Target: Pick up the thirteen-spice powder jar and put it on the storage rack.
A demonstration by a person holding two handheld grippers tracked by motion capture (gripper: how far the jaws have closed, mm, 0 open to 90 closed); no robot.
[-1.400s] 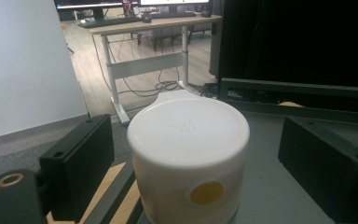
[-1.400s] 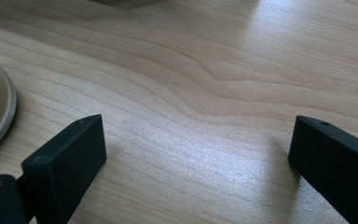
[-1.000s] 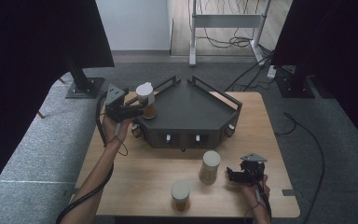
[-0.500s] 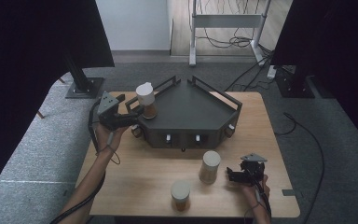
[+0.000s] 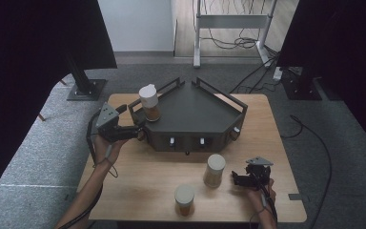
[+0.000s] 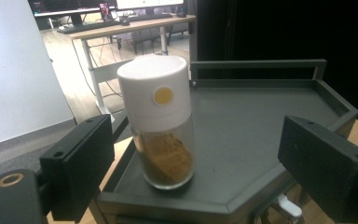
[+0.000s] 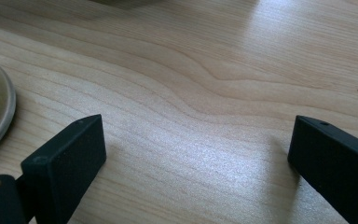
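High view showed the spice jar standing upright on the near left corner of the dark angular tray, left of the frame's centre, and what had changed over the last second was the place of the left tool: a moment before it sat right up against the jar, and now it had drawn back toward the lower left, clear of the glass. In the left gripper view the jar stood between and beyond the two black jaws, which were spread wide with open air on either side of it and nothing between the pads. I judged from this that the jar had been set down on the tray and let go, so that this placement looked finished and the left hand was free for another. The jar itself had a tall white cap with a small round yellow spot on its side, over a clear glass body partly full of a brownish-yellow powder heaped unevenly against the wall; it stood close behind the tray's front lip. Further out, two more white-capped jars waited on the wooden worktop in the lower middle of the frame, one nearer the tray and one nearer the bottom edge. The right tool rested at the lower right just beside the nearer of them, its jaws wide apart and empty over bare wood.
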